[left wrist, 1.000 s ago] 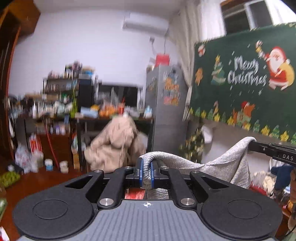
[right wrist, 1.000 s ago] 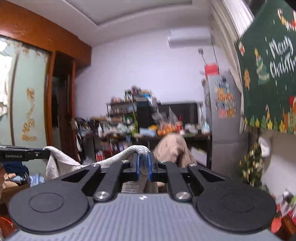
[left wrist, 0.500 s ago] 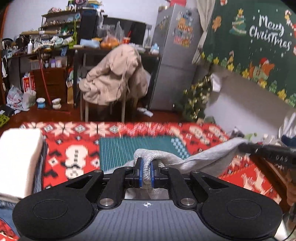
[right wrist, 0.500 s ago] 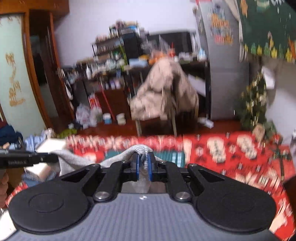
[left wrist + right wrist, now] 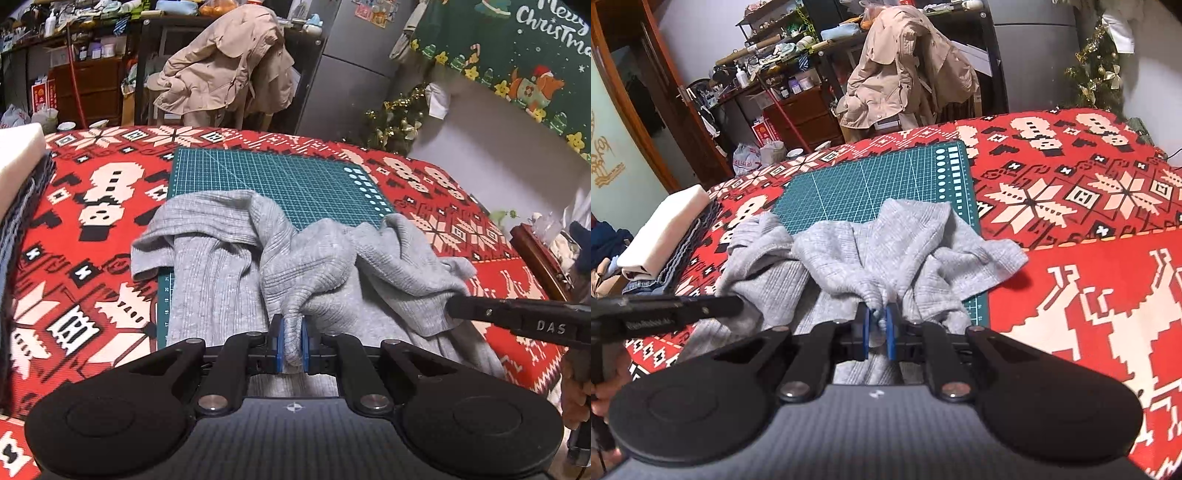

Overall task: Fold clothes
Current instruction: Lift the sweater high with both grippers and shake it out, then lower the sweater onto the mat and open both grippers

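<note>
- Grey ribbed knit garment [image 5: 229, 251]: one, crumpled, at centre.
- Green gridded cutting mat [image 5: 280, 181]: one, toward 12 o'clock.
- Red patterned knit tablecloth [image 5: 92, 229]: one.
- Folded white cloth [image 5: 668, 225]: one, at 9 o'clock.
- Beige jacket on chair [image 5: 905, 66]: one, at 12 o'clock.
- Black two-finger grippers: two.

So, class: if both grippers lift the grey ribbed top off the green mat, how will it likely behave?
Probably floppy: the grey ribbed top sags in folds between the left gripper and right gripper. Likely light, since small pinches hold it. It should drape, not slide.
</note>
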Motion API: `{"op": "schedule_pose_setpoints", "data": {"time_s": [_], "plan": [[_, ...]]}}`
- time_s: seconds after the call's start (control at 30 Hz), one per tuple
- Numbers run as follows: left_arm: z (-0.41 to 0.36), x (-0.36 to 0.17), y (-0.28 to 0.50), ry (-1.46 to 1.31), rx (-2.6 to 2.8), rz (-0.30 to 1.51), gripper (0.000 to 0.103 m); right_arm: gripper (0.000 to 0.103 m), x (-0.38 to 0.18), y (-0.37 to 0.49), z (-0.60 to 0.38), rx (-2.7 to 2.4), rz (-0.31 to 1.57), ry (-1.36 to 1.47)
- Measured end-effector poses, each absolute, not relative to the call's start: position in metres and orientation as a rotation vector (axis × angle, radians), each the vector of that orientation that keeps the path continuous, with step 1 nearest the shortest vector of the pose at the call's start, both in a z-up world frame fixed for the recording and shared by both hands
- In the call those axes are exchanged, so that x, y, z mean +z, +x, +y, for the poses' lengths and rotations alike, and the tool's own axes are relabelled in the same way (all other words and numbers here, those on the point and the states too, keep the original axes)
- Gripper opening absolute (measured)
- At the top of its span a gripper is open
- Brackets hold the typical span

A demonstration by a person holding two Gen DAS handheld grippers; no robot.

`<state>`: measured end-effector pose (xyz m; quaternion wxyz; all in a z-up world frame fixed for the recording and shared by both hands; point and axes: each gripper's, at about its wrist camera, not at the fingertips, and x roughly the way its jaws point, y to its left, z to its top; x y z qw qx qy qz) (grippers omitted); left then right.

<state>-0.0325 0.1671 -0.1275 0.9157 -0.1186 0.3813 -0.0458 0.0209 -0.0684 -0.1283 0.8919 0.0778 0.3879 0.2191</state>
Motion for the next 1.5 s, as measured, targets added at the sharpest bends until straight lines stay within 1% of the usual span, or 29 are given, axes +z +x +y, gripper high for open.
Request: {"op": "schedule_pose_setpoints", "data": {"time_s": [0.1,0.3,0.37,0.43,0.47,0.5,0.53,0.57,0.67,0.7,0.73,0.77,0.8,0.87,0.9,0.93,1.0,1.07,1.17,1.27,1.43,1.5], "plan": [[0.17,-0.119,-0.022,-0.249,-0.082,0.745,0.009,0.01,-0.124,0.028,-0.067,0.464,0.778,0.152],[0.177,-0.081,0.02,-0.207,-0.043,0.598,0.009,0.01,-0.072,0.063,-0.059,0.483,0.67,0.13],[0.178,-0.078,0.041,-0.198,-0.033,0.59,0.009,0.01,-0.06,0.077,-0.053,0.48,0.645,0.128],[0.179,-0.082,0.06,-0.211,-0.026,0.62,0.009,0.01,-0.057,0.096,-0.046,0.463,0.647,0.13],[0.179,-0.087,0.068,-0.224,-0.023,0.647,0.011,0.01,-0.06,0.106,-0.043,0.443,0.666,0.142],[0.179,-0.092,0.073,-0.235,-0.014,0.667,0.016,0.01,-0.065,0.112,-0.04,0.431,0.682,0.148],[0.178,-0.096,0.077,-0.247,0.001,0.685,0.024,0.012,-0.071,0.117,-0.037,0.421,0.698,0.151],[0.177,-0.101,0.075,-0.259,0.002,0.693,0.028,0.018,-0.078,0.12,-0.033,0.402,0.712,0.155],[0.175,-0.115,0.069,-0.29,0.001,0.714,0.036,0.024,-0.1,0.12,-0.028,0.377,0.743,0.169],[0.174,-0.118,0.064,-0.292,0.004,0.716,0.042,0.025,-0.106,0.117,-0.028,0.371,0.747,0.179],[0.174,-0.119,0.059,-0.29,0.011,0.713,0.045,0.028,-0.11,0.114,-0.028,0.369,0.745,0.178],[0.173,-0.119,0.055,-0.284,0.016,0.706,0.046,0.033,-0.112,0.111,-0.028,0.366,0.741,0.177],[0.171,-0.118,0.052,-0.278,0.021,0.698,0.047,0.036,-0.111,0.109,-0.029,0.361,0.727,0.173],[0.169,-0.114,0.045,-0.26,0.027,0.682,0.052,0.042,-0.107,0.103,-0.032,0.354,0.7,0.166],[0.169,-0.11,0.041,-0.248,0.028,0.672,0.056,0.043,-0.101,0.101,-0.035,0.358,0.683,0.169],[0.168,-0.107,0.038,-0.236,0.029,0.663,0.061,0.046,-0.095,0.099,-0.037,0.361,0.67,0.173],[0.166,-0.1,0.031,-0.213,0.032,0.644,0.063,0.052,-0.081,0.09,-0.043,0.364,0.644,0.185],[0.169,-0.093,0.02,-0.215,0.031,0.633,0.066,0.061,-0.07,0.08,-0.05,0.36,0.626,0.2],[0.177,-0.087,0.0,-0.257,0.019,0.633,0.066,0.071,-0.061,0.062,-0.061,0.34,0.619,0.21],[0.181,-0.085,-0.023,-0.286,0.006,0.643,0.066,0.077,-0.062,0.038,-0.068,0.338,0.627,0.204],[0.177,-0.079,-0.059,-0.263,-0.056,0.648,0.066,0.082,-0.063,-0.002,-0.071,0.34,0.642,0.163],[0.172,-0.074,-0.075,-0.236,-0.061,0.634,0.067,0.086,-0.058,-0.02,-0.072,0.359,0.626,0.138]]}}
